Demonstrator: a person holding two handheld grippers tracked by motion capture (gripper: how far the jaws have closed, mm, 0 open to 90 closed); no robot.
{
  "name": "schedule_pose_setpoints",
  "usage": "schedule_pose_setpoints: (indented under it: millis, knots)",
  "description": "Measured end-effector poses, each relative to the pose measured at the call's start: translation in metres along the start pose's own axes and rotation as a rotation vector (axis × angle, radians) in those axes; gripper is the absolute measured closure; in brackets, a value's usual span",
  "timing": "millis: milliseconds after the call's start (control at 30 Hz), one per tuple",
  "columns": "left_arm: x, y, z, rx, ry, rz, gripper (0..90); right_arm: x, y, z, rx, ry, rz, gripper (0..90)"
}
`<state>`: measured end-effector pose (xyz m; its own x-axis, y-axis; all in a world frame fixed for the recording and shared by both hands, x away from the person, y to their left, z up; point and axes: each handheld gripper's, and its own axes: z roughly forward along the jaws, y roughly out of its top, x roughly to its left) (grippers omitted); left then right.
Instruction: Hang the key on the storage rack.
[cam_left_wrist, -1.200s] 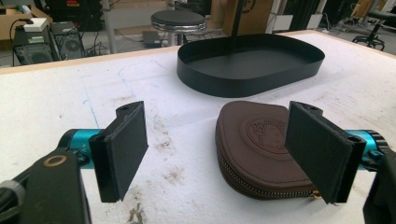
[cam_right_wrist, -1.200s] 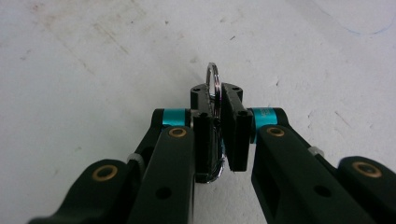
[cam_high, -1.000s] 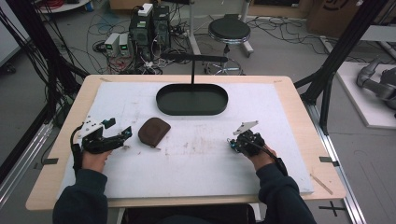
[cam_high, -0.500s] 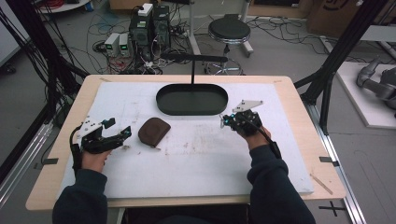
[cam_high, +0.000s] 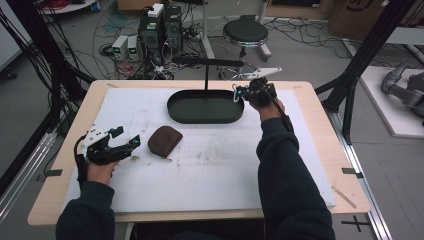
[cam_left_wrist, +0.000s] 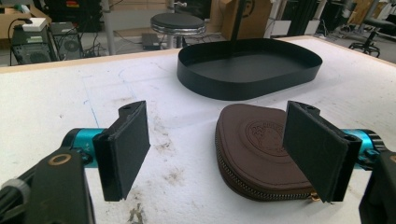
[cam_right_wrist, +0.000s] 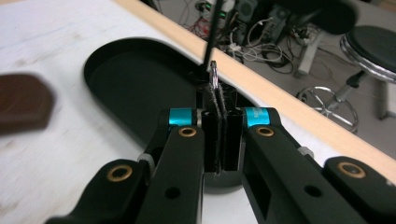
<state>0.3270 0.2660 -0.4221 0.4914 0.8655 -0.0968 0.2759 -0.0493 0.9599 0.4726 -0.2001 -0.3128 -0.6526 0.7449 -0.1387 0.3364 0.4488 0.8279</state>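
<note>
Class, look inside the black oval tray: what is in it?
The tray looks empty in the left gripper view; a thin black post rises at its far side. In the right gripper view, the right gripper, pinching a small metal ring, hides its near end.

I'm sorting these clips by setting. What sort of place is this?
Probably a robotics or engineering lab, not a home. Desktop computers sit on the floor amid loose cables, black metal framing surrounds the wooden table, and a robot arm rests at the right.

Left tongs (cam_high: 131, 144) gape; right tongs (cam_high: 237, 93) pinched closed.
</note>
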Motion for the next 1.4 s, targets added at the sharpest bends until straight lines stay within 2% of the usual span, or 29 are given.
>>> schedule_pose_setpoints:
  millis: [33,100,167,200,300,433,533,667,733,800,833,867,900,933,967,1000,1033,1100,1133,1167,1200,1233,1300,1333,1367,1400]
  knots:
    - [0.0,0.0,0.0,0.0,0.001,-0.002,23.3,-0.009,0.009,0.007,-0.008,-0.002,0.022,90.0]
    - [0.001,0.0,0.0,-0.002,-0.001,-0.004,23.4,-0.015,0.014,0.014,-0.028,-0.016,0.018,90.0]
    - [0.001,0.0,0.0,-0.004,0.001,-0.007,23.5,-0.022,0.017,0.021,-0.015,-0.037,0.02,90.0]
    - [0.002,0.0,-0.001,-0.003,0.004,-0.01,23.5,-0.025,0.018,0.024,-0.016,-0.047,0.021,90.0]
    - [0.002,-0.001,-0.001,-0.004,0.004,-0.012,23.5,-0.031,0.018,0.027,-0.062,-0.048,0.055,90.0]
    - [0.003,-0.001,0.001,0.005,0.005,-0.018,23.9,-0.039,0.014,0.031,-0.072,-0.061,0.086,90.0]
    - [0.003,-0.002,0.001,0.005,0.003,-0.018,24.0,-0.042,0.013,0.035,-0.079,-0.07,0.07,90.0]
    - [0.003,-0.002,0.001,0.006,0.007,-0.02,24.0,-0.047,0.009,0.043,-0.094,-0.089,0.078,89.5]
    - [0.003,-0.002,0.001,0.009,0.01,-0.02,24.1,-0.047,0.008,0.046,-0.094,-0.125,0.068,88.5]
    - [0.003,-0.002,0.001,0.01,0.011,-0.023,24.2,-0.045,0.009,0.05,-0.083,-0.173,0.035,87.5]
    - [0.004,-0.002,0.001,0.011,0.011,-0.02,24.2,-0.045,0.009,0.05,-0.083,-0.173,0.035,87.5]
    - [0.004,-0.002,0.001,0.013,0.01,-0.02,24.2,-0.043,0.009,0.053,-0.04,-0.216,0.024,79.6]
    - [0.004,-0.002,0.001,0.014,0.01,-0.02,24.2,-0.043,0.007,0.054,-0.031,-0.221,0.024,68.4]
    - [0.004,-0.002,0.002,0.013,0.009,-0.021,24.2,-0.043,0.007,0.054,-0.031,-0.221,0.024,68.4]
    - [0.004,-0.002,0.002,0.013,0.006,-0.022,24.2,-0.045,0.005,0.052,-0.033,-0.175,0.066,52.5]
    - [0.005,-0.003,0.002,0.014,0.0,-0.027,24.2,-0.045,0.004,0.05,-0.032,-0.146,0.079,49.0]
    - [0.005,-0.003,0.002,0.014,0.0,-0.027,24.2,-0.044,0.004,0.047,-0.028,-0.132,0.069,45.8]
    - [0.005,-0.003,0.002,0.01,-0.008,-0.032,24.2,-0.042,0.004,0.042,-0.027,-0.119,0.057,45.2]
    - [0.004,-0.002,0.002,0.005,-0.012,-0.032,24.2,-0.04,0.004,0.031,-0.027,-0.083,0.034,42.8]
    - [0.004,-0.002,0.002,0.005,-0.015,-0.03,24.2,-0.038,0.003,0.024,-0.038,-0.076,0.03,42.1]
    - [0.004,-0.002,0.001,0.003,-0.016,-0.027,24.2,-0.038,0.003,0.024,-0.038,-0.076,0.03,42.1]
    - [0.003,-0.002,0.001,0.006,-0.014,-0.025,24.1,-0.036,0.002,0.016,-0.055,-0.071,0.023,40.7]
    - [0.003,-0.002,0.0,0.001,-0.011,-0.031,22.5,-0.031,-0.003,-0.004,-0.072,-0.063,0.042,34.6]
    - [0.004,-0.003,0.0,0.0,-0.013,-0.035,22.4,-0.028,-0.006,-0.025,-0.052,-0.055,0.053,26.8]
    - [0.004,-0.003,0.0,-0.001,-0.012,-0.041,22.1,-0.025,-0.01,-0.036,-0.068,-0.063,0.049,27.1]
    - [0.004,-0.003,0.0,-0.001,-0.012,-0.043,22.1,-0.025,-0.01,-0.036,-0.068,-0.063,0.049,27.1]
